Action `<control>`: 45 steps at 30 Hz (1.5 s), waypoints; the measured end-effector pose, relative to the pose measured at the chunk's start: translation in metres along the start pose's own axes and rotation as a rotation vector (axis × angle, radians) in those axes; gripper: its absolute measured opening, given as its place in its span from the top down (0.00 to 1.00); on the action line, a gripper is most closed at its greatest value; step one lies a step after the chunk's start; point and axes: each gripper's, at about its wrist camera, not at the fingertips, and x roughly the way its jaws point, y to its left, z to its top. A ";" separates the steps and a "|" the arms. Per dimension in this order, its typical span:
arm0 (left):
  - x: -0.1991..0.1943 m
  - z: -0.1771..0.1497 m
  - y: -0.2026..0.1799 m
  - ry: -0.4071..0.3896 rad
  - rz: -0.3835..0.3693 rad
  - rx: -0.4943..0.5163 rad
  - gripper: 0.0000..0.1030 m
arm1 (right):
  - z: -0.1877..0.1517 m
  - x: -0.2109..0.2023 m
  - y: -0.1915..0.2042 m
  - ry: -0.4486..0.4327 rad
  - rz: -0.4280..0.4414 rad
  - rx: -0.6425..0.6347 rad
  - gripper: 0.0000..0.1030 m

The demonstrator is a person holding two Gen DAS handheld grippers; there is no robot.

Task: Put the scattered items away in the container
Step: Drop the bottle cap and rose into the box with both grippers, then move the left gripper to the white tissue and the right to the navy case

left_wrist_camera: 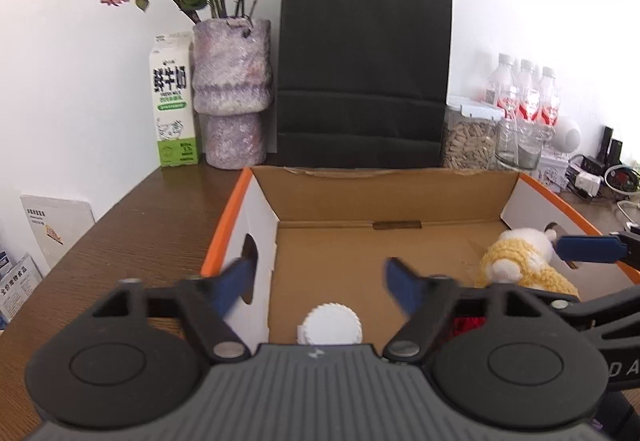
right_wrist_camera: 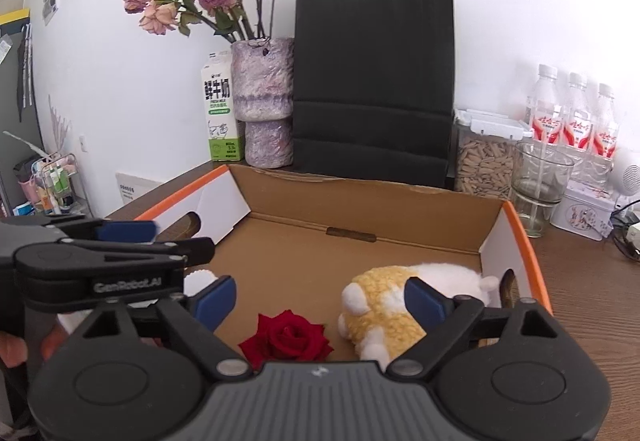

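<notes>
An open cardboard box (left_wrist_camera: pixel 380 197) with an orange rim lies on the wooden table. In the left wrist view my left gripper (left_wrist_camera: pixel 318 273) hangs open over the box's near left part. A white ribbed cap (left_wrist_camera: pixel 330 325) sits low between its fingers, untouched. A yellow and white plush toy (left_wrist_camera: pixel 520 261) lies in the box at the right. In the right wrist view my right gripper (right_wrist_camera: pixel 318 287) is open above the box (right_wrist_camera: pixel 360 209). A red rose (right_wrist_camera: pixel 286 337) lies under it, and the plush toy (right_wrist_camera: pixel 384 305) lies by its right finger, not pinched. The left gripper's body (right_wrist_camera: pixel 100 261) shows at the left.
Behind the box stand a milk carton (left_wrist_camera: pixel 174 101), a purple vase (left_wrist_camera: pixel 232 93) of dried roses and a black paper bag (left_wrist_camera: pixel 364 69). At the back right are a jar of seeds (right_wrist_camera: pixel 486 161), a glass cup (right_wrist_camera: pixel 540 185), water bottles (right_wrist_camera: pixel 576 121) and cables.
</notes>
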 end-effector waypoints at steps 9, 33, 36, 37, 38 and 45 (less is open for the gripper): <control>-0.011 0.002 0.003 -0.046 0.022 -0.024 0.00 | 0.001 -0.006 -0.007 0.010 -0.022 0.013 0.00; -0.089 -0.009 0.012 -0.087 -0.010 -0.041 0.00 | -0.018 -0.094 -0.010 -0.065 -0.114 0.032 0.00; -0.101 -0.017 0.014 -0.075 -0.010 -0.037 0.00 | -0.028 -0.111 -0.009 -0.067 -0.127 0.034 0.00; -0.105 -0.020 0.015 -0.069 -0.011 -0.038 0.00 | -0.031 -0.116 -0.009 -0.065 -0.133 0.033 0.00; -0.109 -0.023 0.016 -0.061 -0.011 -0.037 0.00 | -0.035 -0.120 -0.009 -0.062 -0.137 0.032 0.00; -0.138 -0.044 0.016 -0.029 -0.011 -0.030 0.00 | -0.064 -0.148 -0.006 -0.028 -0.134 0.041 0.00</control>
